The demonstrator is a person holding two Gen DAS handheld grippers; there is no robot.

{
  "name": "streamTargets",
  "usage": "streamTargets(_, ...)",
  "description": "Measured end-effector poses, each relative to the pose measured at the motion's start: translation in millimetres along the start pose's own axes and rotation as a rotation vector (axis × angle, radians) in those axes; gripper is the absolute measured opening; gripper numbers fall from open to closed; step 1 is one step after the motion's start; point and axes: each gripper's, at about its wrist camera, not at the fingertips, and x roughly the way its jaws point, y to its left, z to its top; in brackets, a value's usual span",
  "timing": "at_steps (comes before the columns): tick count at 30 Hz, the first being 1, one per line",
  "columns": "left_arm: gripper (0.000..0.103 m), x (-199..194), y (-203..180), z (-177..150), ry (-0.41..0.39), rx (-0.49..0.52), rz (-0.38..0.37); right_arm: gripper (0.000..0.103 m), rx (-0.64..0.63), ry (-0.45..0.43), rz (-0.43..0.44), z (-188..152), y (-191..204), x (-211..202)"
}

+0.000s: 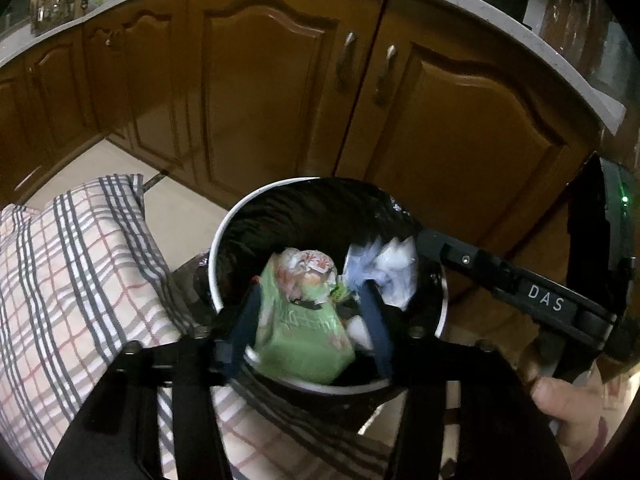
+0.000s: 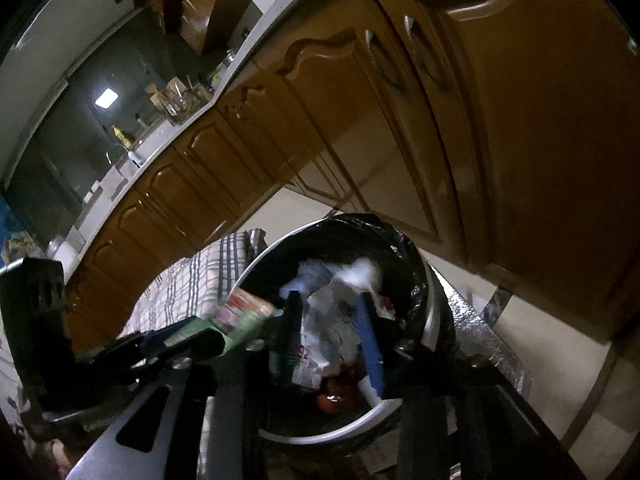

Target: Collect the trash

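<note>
Both tongs hang over a round white-rimmed bin lined with a black plastic bag [image 1: 256, 216], which stands on the pale tiled floor [image 1: 180, 208] in front of brown wooden cabinet doors [image 1: 264, 92].

The left tongs [image 1: 306, 328] stand with their blue fingers [image 1: 374, 320] spread to either side of a green crumpled packet with a pale, printed wrapper bunched at its top [image 1: 300, 332]. The packet is blurred and sits above the bin's mouth between the fingers; the fingers appear clear of its sides, so the tongs read as open rather than gripping.

The right tongs [image 2: 332, 336] also point down into the bin. A crumpled white paper wad [image 2: 332, 312] lies between their fingers, one dark and one blue [image 2: 370, 344], with a gap showing on each side, so these tongs are open too. In the left wrist view the same white wad [image 1: 394, 272] sits at the right side of the bin, just ahead of the right tool's black body marked DAS [image 1: 536, 300], held by a hand [image 1: 568, 412].

A red rounded item [image 2: 336, 396] lies lower in the bin. A checked cloth in white, grey and red [image 1: 72, 280] lies beside the bin on the left, touching its rim.
</note>
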Motion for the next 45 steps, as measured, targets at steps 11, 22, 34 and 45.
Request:
streamTargets(11,0.067,-31,29,-24,-0.041,-0.083,0.012,0.060,0.017,-0.054,0.048,-13,9,-22)
streamTargets(22,0.072,-74,70,-66,-0.087,-0.210,0.047,0.080,-0.028,-0.113,0.070,-46,50,-39)
streamTargets(34,0.088,-140,91,-123,-0.256,-0.245,0.109,0.095,-0.124,-0.252,0.012,-104,97,-64)
streamTargets(45,0.103,-186,73,-145,-0.408,-0.158,0.224,0.103,-0.335,-0.409,-0.064,-127,137,-100)
